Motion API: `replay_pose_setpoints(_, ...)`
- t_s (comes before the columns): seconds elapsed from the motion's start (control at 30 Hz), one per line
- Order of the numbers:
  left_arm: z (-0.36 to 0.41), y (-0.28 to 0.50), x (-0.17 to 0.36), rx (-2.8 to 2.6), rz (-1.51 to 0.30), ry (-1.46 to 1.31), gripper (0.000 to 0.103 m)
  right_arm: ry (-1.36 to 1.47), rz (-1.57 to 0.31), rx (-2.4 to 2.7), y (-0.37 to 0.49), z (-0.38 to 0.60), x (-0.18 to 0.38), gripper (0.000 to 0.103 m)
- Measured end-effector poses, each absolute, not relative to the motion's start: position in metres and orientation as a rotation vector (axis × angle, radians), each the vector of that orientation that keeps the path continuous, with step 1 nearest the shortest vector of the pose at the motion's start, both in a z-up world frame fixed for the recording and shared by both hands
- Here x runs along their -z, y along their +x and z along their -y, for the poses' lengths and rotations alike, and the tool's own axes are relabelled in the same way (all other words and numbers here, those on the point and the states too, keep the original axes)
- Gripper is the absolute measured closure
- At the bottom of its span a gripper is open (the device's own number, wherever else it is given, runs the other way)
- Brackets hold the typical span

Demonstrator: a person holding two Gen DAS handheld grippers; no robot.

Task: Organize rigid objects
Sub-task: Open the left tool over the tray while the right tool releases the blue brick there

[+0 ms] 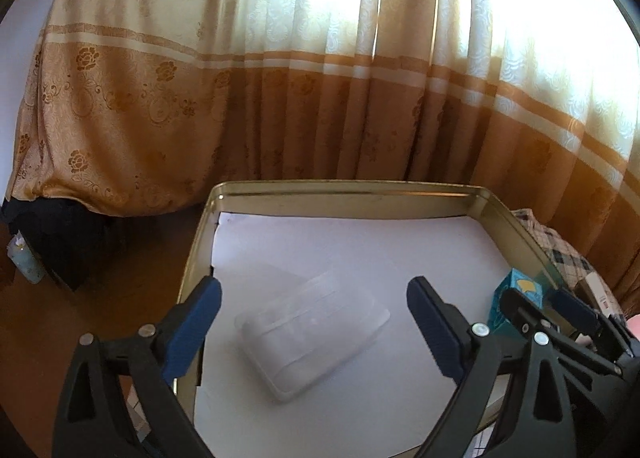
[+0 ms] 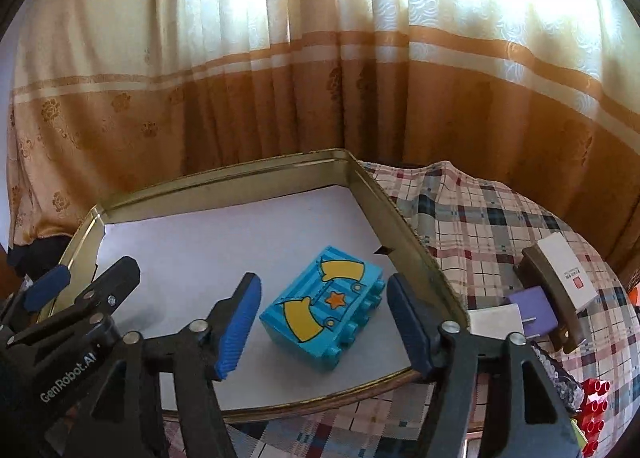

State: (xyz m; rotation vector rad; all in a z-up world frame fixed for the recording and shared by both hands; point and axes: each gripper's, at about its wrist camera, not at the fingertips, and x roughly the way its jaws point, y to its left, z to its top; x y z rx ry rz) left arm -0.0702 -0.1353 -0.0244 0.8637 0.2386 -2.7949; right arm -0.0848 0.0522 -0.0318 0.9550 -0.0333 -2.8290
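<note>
Right gripper (image 2: pixel 322 322) jaws wide, clear of blue block (image 2: pixel 324 312).

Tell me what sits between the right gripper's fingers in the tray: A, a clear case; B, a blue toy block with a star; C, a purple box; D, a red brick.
B: the blue toy block lies on the tray between the right gripper's open fingers, untouched.

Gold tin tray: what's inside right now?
Inside the tray: white liner, blue toy block, clear plastic box. The tray's floor under the liner is hidden.
</note>
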Motion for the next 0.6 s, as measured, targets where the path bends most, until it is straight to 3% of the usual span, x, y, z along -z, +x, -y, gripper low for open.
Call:
replay_pose_setpoints(0.13,0.136,-0.064,0.024,2.809,-0.291,0.832,0.004,0.845,0.060,2.861,-0.071,-0.059,0.024,0.027)
replay_pose_setpoints(0.23,0.139,-0.061,0.022,2.805,-0.306,0.808,0.000,0.753,0.074,2.884,-0.059,-0.064,0.019,0.015)
replay_pose_setpoints(0.6,0.150,-0.049,0.015,2.825,-0.413,0.675,0.000,0.537,0.232,3.059,-0.036,-0.092,0.000,0.014)
